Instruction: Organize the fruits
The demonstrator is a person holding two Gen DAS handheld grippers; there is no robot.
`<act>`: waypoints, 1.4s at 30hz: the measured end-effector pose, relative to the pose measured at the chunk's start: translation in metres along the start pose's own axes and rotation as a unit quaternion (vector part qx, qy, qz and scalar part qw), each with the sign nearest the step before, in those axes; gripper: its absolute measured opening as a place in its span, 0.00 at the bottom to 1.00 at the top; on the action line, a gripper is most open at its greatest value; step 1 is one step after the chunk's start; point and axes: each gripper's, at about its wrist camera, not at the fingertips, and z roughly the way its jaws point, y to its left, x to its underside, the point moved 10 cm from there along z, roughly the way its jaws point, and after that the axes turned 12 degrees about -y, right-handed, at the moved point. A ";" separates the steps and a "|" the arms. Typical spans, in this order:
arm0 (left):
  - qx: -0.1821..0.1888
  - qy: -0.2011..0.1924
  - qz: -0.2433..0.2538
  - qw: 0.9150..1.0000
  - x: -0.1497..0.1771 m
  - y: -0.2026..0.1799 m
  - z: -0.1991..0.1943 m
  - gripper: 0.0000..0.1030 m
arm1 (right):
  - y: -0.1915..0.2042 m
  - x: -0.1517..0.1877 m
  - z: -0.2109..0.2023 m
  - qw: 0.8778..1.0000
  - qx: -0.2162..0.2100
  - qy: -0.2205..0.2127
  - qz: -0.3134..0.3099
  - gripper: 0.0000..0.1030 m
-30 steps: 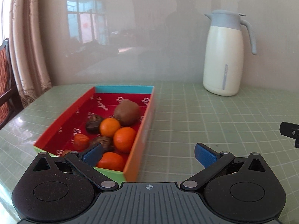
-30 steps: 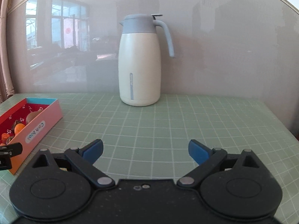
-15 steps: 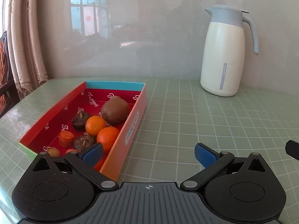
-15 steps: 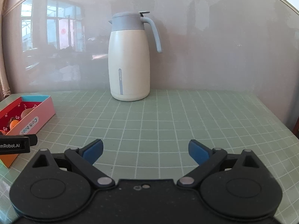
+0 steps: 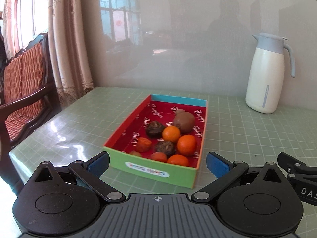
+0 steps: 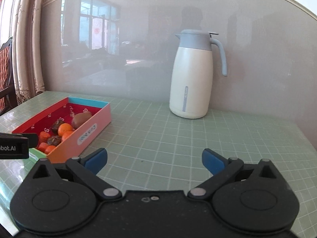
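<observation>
Beside box [image 5: 156, 170]: left fingers [image 5: 103, 163] wide, empty | right fingers [image 6: 213, 160] opening, empty | chair [image 5: 23, 79] left-view only

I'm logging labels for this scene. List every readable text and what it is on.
"bot.AI": left gripper body, cut off.
"DAS": right gripper body, cut off.
Box oval labels and red lining script: too blurred.
Jug strip print: too small.

In the left wrist view, the box's green front wall [image 5: 152, 170] hides the lower parts of the nearest fruits [image 5: 177, 160]. The right gripper [image 5: 297, 176] is cut off at the frame edge. The box label [image 5: 147, 168] looks blurred, possibly unreadable.
</observation>
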 end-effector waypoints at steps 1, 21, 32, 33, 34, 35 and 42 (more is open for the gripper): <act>-0.005 0.000 -0.005 1.000 -0.001 0.010 -0.005 1.00 | 0.008 -0.001 -0.002 1.000 -0.003 0.001 -0.003 0.99; -0.022 -0.001 -0.031 0.999 0.009 0.064 -0.024 1.00 | 0.070 -0.014 -0.020 0.999 -0.032 -0.003 -0.006 0.99; -0.020 0.001 -0.033 0.999 0.010 0.060 -0.024 1.00 | 0.067 -0.012 -0.019 0.999 -0.033 0.000 0.000 0.99; -0.020 0.000 -0.033 0.999 0.010 0.060 -0.024 1.00 | 0.067 -0.012 -0.019 0.999 -0.033 -0.001 0.000 0.99; -0.020 0.000 -0.032 0.999 0.010 0.059 -0.025 1.00 | 0.067 -0.012 -0.019 0.999 -0.033 -0.001 0.001 0.99; -0.020 0.000 -0.033 0.999 0.010 0.059 -0.025 1.00 | 0.068 -0.012 -0.019 0.999 -0.034 -0.001 0.000 0.99; -0.019 0.000 -0.035 0.999 0.010 0.059 -0.025 1.00 | 0.070 -0.013 -0.020 0.999 -0.035 -0.002 0.000 0.99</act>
